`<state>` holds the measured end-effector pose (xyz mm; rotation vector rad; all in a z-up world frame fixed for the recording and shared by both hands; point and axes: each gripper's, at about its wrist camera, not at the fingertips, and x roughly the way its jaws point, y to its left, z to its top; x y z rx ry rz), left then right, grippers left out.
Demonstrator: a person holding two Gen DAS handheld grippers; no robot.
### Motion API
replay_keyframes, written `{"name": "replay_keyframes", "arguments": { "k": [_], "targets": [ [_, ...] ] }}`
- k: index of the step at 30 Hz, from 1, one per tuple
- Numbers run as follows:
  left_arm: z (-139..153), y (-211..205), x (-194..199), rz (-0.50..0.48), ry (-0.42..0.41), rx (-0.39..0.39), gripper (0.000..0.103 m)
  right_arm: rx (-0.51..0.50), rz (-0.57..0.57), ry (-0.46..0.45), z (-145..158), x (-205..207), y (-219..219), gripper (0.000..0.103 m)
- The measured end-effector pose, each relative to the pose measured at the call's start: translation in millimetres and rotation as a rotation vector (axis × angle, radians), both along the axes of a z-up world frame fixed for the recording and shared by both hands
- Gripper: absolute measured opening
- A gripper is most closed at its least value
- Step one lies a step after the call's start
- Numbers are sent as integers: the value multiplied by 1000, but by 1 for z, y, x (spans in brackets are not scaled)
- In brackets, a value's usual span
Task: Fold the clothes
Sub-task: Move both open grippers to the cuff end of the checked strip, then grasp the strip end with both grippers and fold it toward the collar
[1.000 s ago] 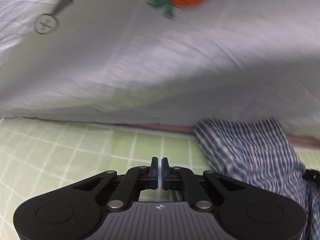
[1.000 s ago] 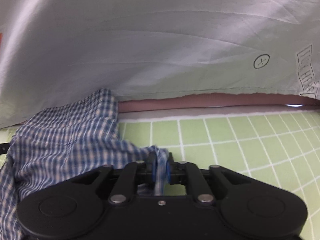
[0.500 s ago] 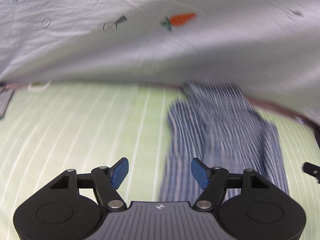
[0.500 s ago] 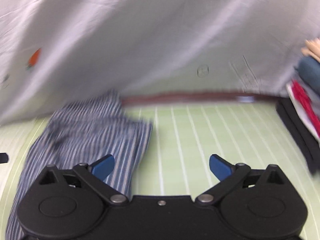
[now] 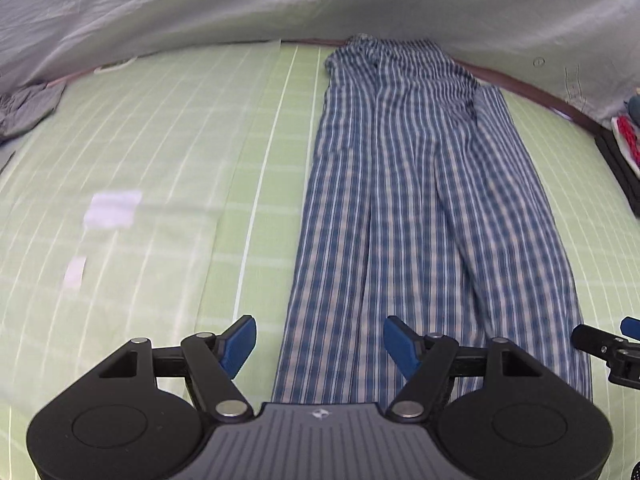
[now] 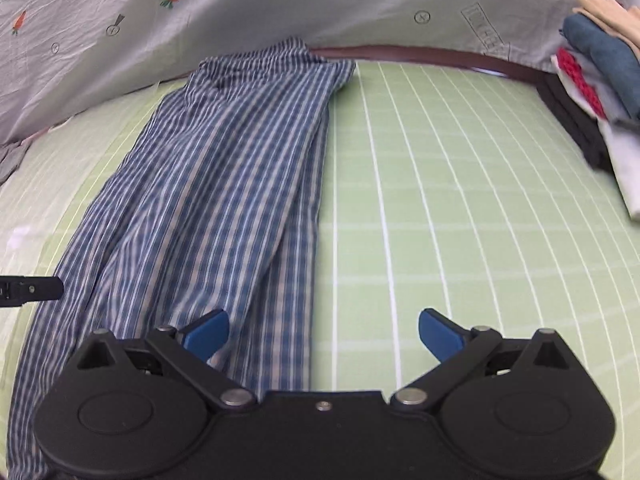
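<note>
Blue-and-white checked trousers (image 5: 420, 208) lie lengthwise on the green grid mat (image 5: 160, 160), waistband at the far end near the hanging sheet. They look folded along their length, one leg over the other. My left gripper (image 5: 320, 340) is open above the near left part of the fabric, holding nothing. In the right wrist view the same trousers (image 6: 224, 184) fill the left half, and my right gripper (image 6: 324, 332) is open over their near right edge and the mat (image 6: 460, 200). The other gripper's tip (image 5: 604, 344) shows at the right edge of the left wrist view.
A pale sheet with carrot prints (image 6: 280, 4) hangs along the far side. A stack of folded clothes (image 6: 592, 80) sits at the far right on the mat. A crumpled grey garment (image 5: 24, 108) lies at the far left. A dark red edge (image 6: 420, 56) runs under the sheet.
Both grippers went from shut to open, the right one letting go of the trousers' fabric. Both then drew back from the far end, so the whole length of the trousers shows.
</note>
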<state>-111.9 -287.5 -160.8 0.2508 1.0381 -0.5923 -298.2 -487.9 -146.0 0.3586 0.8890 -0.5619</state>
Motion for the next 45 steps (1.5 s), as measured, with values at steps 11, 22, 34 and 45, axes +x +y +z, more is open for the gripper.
{"name": "replay_keyframes", "arguments": {
  "k": [11,22,34,45],
  "targets": [
    [-12,38,-39,-15,45,30,71,70,-39,34,-14,-45,41,102],
    [-9,59,-72,-71,67,44,71,121,-94,33,-18,-75,62,102],
    [-11,70,-99,-137,84,57,74,164,-18,49,-12,-80,96,99],
    [-4,65,-106,-298,191,-47,9,239,130,42,-1,-59,105,17]
  ]
}}
